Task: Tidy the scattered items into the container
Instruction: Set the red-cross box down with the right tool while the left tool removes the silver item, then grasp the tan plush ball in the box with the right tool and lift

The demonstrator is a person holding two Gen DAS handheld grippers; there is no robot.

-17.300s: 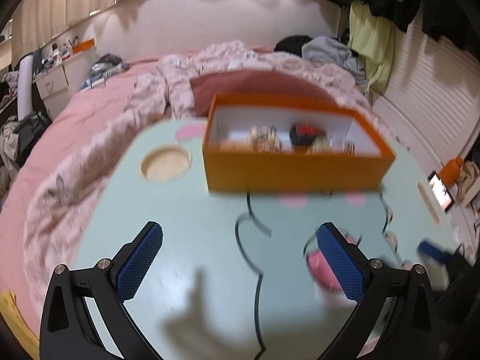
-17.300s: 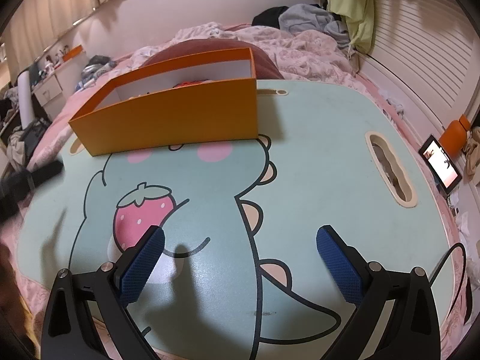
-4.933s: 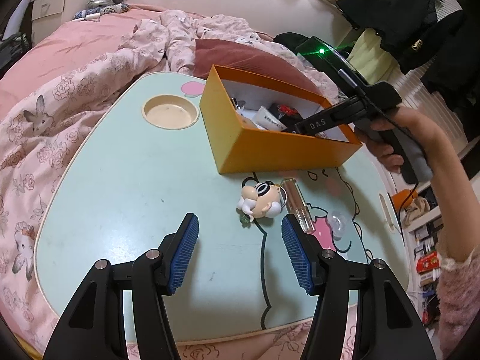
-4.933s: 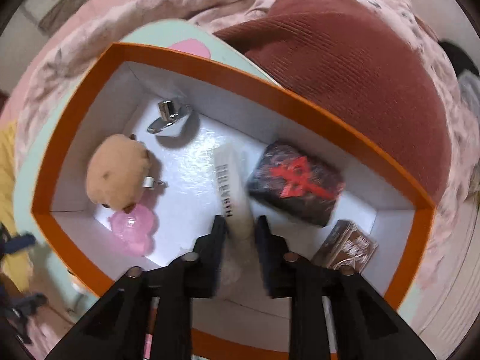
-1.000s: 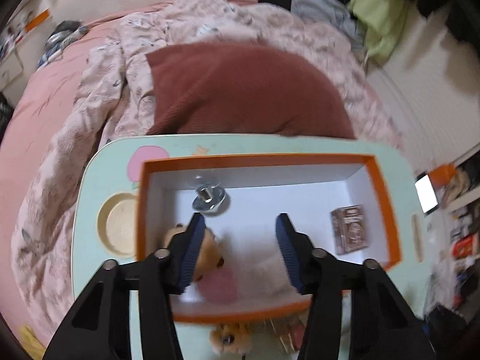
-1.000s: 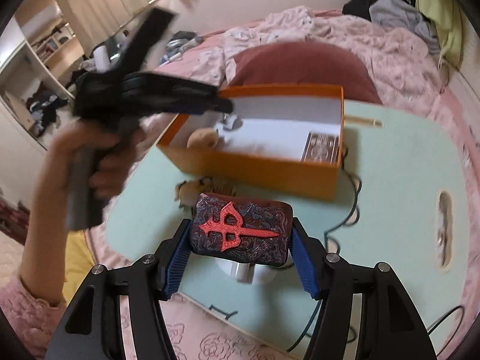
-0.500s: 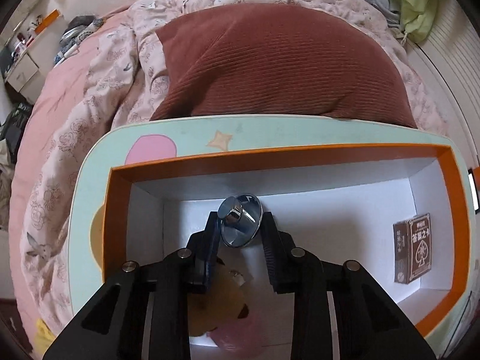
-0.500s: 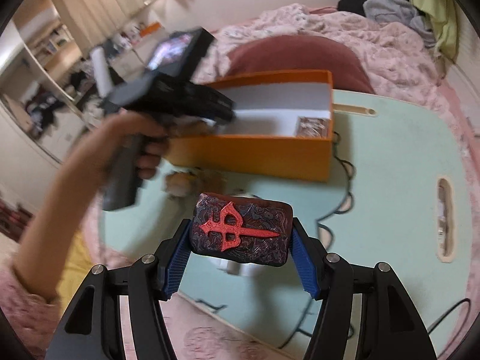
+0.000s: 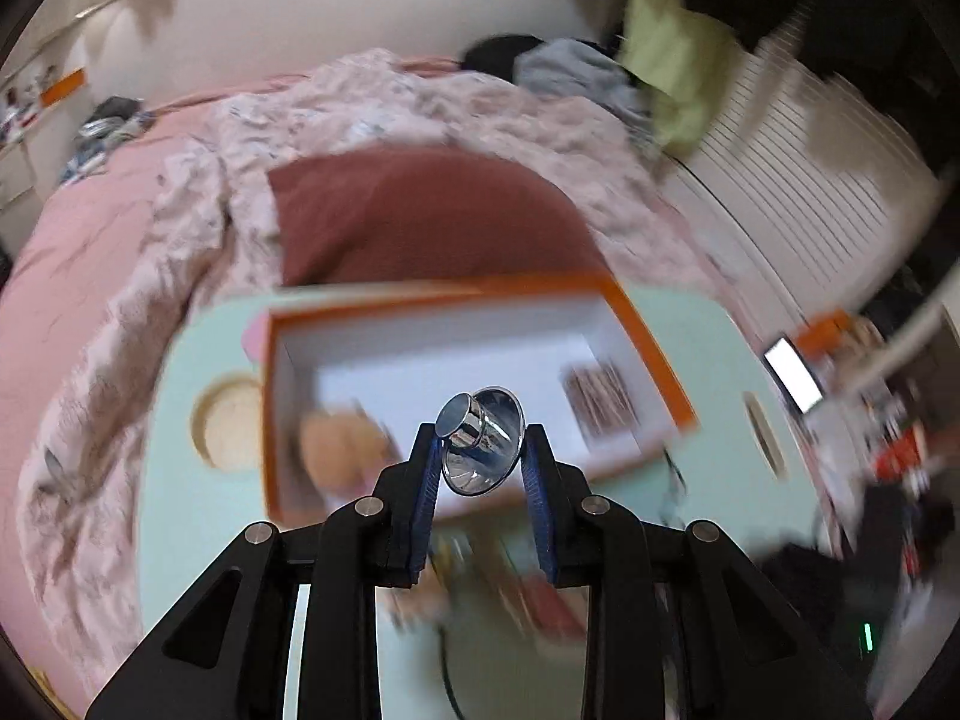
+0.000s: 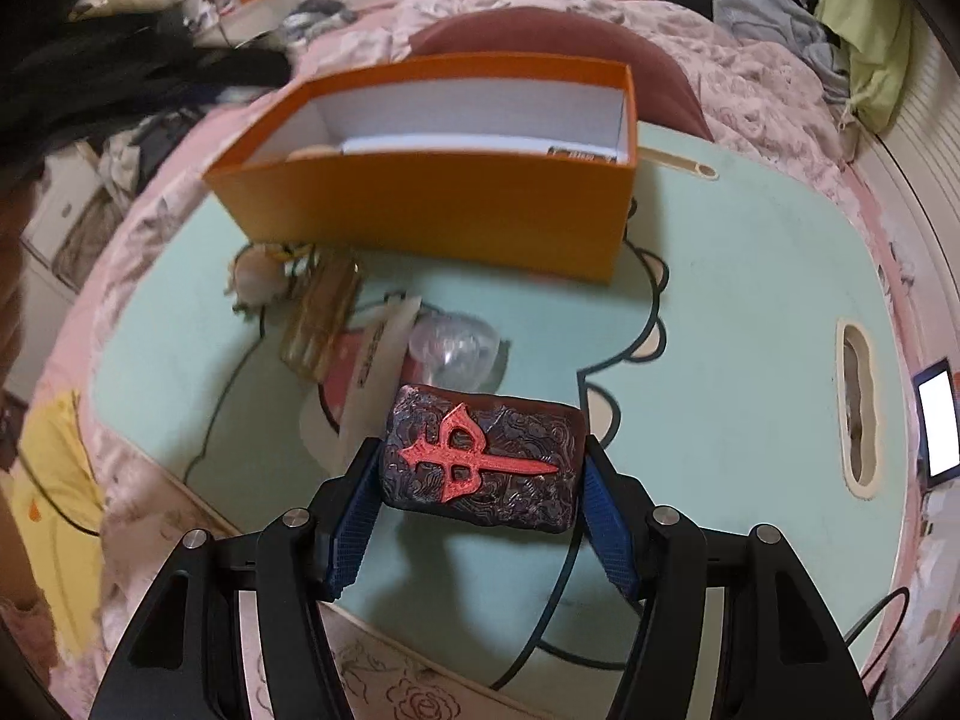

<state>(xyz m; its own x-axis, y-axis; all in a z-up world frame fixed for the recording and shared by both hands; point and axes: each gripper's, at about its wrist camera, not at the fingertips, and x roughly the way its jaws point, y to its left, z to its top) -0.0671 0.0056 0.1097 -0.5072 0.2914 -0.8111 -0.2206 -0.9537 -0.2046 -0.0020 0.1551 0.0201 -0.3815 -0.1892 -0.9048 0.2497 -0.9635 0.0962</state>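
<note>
A big bed (image 9: pixel 72 252) fills the room. It has a pink sheet and a crumpled flowery blanket (image 9: pixel 390 96). A dark red pillow (image 9: pixel 420 216) lies on it, just past the far edge of a light green table (image 10: pixel 750 276) with a cartoon picture. Clothes (image 10: pixel 774 12) are piled at the far side of the bed. A pale wall (image 9: pixel 312 12) stands behind. White slats (image 9: pixel 798 192) run along the right side. A small screen (image 10: pixel 939 426) glows white by the table's right edge.
</note>
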